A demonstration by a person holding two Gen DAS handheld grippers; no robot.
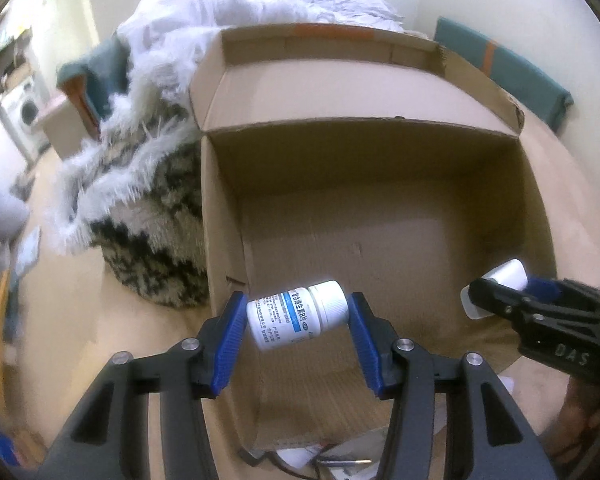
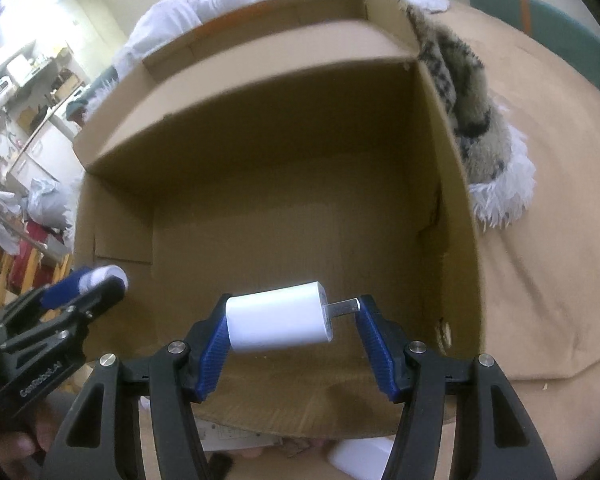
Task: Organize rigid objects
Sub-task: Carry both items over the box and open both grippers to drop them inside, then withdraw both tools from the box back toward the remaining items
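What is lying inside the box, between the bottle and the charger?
Nothing: between pill bottle and charger, both wrist views show only the cardboard box's bare floor.

We see a white pill bottle (image 1: 296, 314) and a white charger plug (image 2: 278, 317), each sideways above the open cardboard box (image 1: 380, 168).

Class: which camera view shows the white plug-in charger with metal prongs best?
The right wrist view: the white plug-in charger sits centred in the right gripper, its prongs plainly visible. In the left wrist view only one white end shows behind that gripper's black fingers.
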